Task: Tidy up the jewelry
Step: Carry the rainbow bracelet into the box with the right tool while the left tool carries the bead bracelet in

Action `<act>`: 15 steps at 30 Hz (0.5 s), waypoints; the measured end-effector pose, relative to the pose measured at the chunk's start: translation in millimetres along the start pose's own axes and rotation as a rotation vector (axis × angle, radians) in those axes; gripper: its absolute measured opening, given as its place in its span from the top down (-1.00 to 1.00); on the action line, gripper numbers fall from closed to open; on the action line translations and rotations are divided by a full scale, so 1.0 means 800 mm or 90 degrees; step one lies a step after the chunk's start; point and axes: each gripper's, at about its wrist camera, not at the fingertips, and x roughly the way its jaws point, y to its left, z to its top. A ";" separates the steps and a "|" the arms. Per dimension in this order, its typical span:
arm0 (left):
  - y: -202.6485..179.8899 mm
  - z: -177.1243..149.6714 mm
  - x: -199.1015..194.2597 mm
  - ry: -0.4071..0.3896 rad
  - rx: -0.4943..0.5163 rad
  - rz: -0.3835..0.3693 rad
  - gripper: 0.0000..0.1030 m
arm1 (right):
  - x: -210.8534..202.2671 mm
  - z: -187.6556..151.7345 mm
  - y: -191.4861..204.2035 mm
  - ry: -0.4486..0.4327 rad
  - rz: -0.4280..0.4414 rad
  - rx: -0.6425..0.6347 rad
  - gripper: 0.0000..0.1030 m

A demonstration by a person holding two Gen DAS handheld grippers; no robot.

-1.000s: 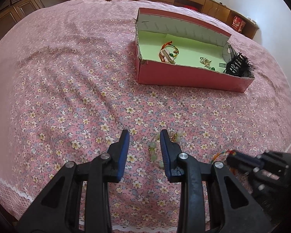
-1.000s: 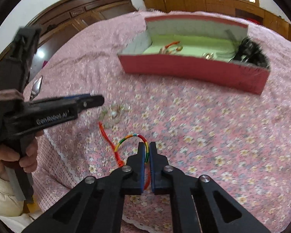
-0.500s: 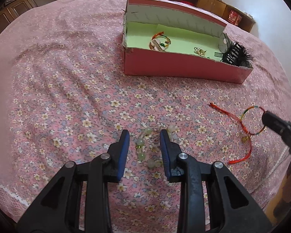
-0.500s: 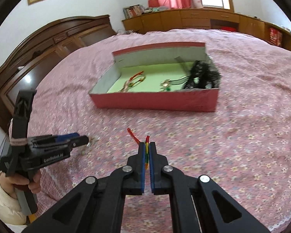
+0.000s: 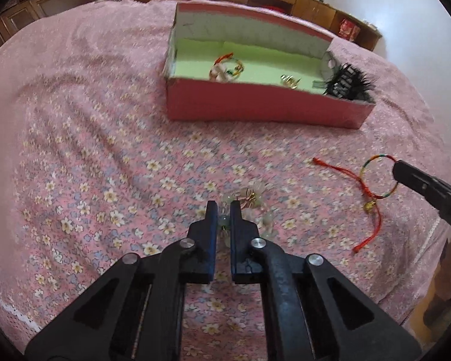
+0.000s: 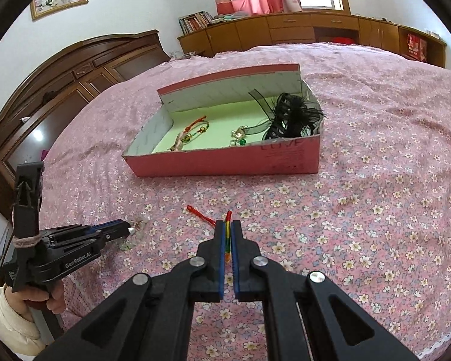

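Note:
A pink box (image 5: 255, 106) with a green floor (image 6: 219, 126) lies on the floral bedspread and holds a red-cord bracelet (image 5: 227, 67), a gold piece (image 5: 290, 80) and a black feathered clip (image 5: 347, 82). My left gripper (image 5: 224, 207) is shut on a pale green bead bracelet (image 5: 252, 198) that lies on the bedspread. My right gripper (image 6: 228, 227) is shut on a rainbow cord bracelet (image 5: 378, 177) with red tails (image 6: 200, 213), held above the bed in front of the box.
The bed (image 6: 375, 180) carries everything. A dark wooden headboard (image 6: 60, 90) stands at the left. Wooden cabinets (image 6: 315, 30) line the far wall. The bed's lace edge (image 5: 12, 313) runs close to my grippers.
My left gripper has closed on the bead bracelet. My right gripper has lifted the rainbow bracelet off the bedspread and carried it towards the box.

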 end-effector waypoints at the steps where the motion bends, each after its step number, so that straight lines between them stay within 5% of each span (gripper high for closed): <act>1: 0.000 0.001 -0.004 -0.005 0.002 -0.001 1.00 | -0.001 0.001 0.000 -0.002 0.000 0.000 0.91; 15: -0.010 0.032 -0.058 -0.101 0.021 -0.017 1.00 | -0.016 0.020 0.009 -0.046 0.011 -0.010 0.91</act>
